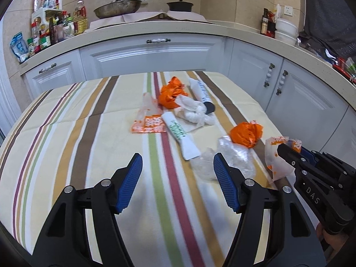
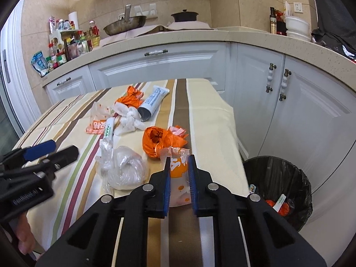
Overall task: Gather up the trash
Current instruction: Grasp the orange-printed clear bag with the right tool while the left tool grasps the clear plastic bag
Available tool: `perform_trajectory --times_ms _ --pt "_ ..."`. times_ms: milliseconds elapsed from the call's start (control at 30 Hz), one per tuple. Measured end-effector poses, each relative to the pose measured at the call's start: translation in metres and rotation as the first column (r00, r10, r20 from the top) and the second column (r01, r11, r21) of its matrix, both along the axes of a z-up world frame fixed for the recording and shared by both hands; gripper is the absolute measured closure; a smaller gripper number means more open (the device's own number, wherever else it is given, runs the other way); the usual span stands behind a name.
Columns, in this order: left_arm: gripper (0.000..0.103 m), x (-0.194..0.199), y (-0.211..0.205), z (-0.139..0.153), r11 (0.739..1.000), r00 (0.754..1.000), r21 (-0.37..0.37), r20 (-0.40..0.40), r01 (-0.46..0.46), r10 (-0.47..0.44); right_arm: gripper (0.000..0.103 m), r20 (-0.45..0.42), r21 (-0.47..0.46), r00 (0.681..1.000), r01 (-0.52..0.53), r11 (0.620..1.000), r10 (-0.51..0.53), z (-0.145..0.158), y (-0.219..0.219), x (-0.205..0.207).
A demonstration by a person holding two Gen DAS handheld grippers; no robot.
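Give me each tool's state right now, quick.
Left tool: open, nothing between its pads, above the striped tablecloth.
Right tool: shut on the white and orange wrapper at the table's near edge.

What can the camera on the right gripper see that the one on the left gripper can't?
Only the right wrist view shows the black bin beside the table, with orange scraps and a white tube already in it.

Only the left wrist view shows the left gripper head-on, open over bare striped tablecloth.

Both show the right gripper shut on the white-and-orange wrapper, the crumpled clear plastic, the orange bag near it, the farther pile with two tubes, and the kitchen counter behind.
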State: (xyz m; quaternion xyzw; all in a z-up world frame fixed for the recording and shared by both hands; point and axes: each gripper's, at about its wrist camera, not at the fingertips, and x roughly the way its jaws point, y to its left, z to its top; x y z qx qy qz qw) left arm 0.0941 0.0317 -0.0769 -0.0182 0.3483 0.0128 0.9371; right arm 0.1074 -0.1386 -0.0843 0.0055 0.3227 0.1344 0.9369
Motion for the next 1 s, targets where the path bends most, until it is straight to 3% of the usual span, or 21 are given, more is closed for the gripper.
perform_trajectory --times_ms 300,600,1000 --pt "0.032 0.014 -0.044 -0.005 0.998 0.998 0.01 0.005 0.062 -0.062 0.088 0.048 0.021 0.998 0.042 0.999 -0.043 0.012 -0.03 -0.006" --pt "0.032 0.035 -0.066 -0.027 0.997 0.997 0.034 -0.052 0.064 -0.062 0.088 0.043 0.055 0.997 0.069 0.996 -0.072 0.007 -0.054 -0.002" --pt "0.057 0.029 -0.067 -0.029 0.994 0.994 0.047 -0.047 0.101 -0.099 0.088 0.039 0.063 0.996 0.073 0.995 -0.075 0.004 -0.06 -0.002"
